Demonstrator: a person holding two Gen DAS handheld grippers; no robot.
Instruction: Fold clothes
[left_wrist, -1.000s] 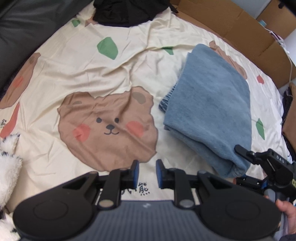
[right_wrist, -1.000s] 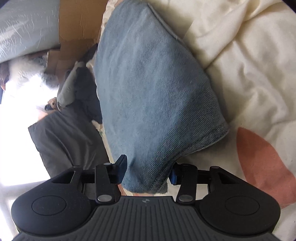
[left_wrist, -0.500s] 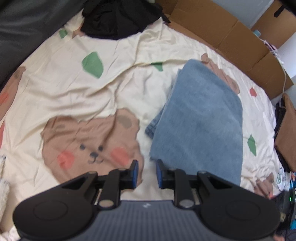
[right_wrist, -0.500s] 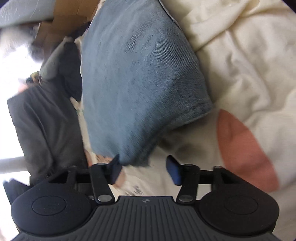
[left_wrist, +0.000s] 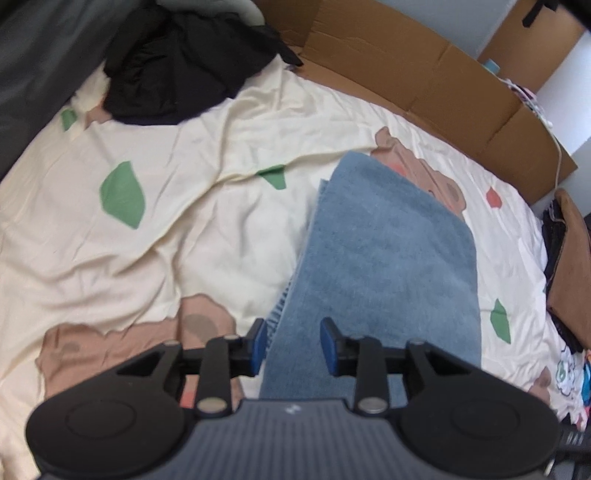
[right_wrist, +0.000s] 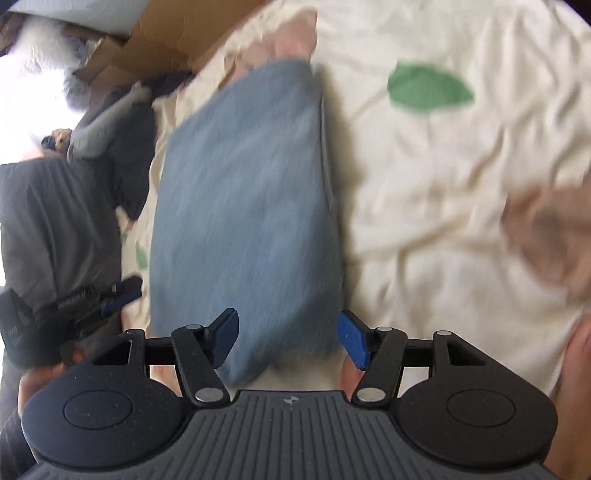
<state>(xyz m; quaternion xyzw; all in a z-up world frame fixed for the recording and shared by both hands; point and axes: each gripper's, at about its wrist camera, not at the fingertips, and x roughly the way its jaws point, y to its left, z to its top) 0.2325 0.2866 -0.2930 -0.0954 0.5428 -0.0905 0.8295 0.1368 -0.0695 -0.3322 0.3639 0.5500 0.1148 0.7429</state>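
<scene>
Left wrist view: the blue garment lies folded into a neat rectangle on the bed sheet, apparently finished. Left gripper and right gripper hover spread apart, empty. A black clothes pile looks unfolded; cardboard borders the bed.

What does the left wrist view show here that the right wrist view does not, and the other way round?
Left wrist only: a black garment heaped at the far edge of the bed, and a brown cushion at the right.
Right wrist only: the left tongs seen from outside, low at the left, in front of grey trousers.
Both: the folded blue garment lying flat on the cream bedsheet, cardboard beyond the bed, and open tongs, the right tongs hovering at its near end.
</scene>
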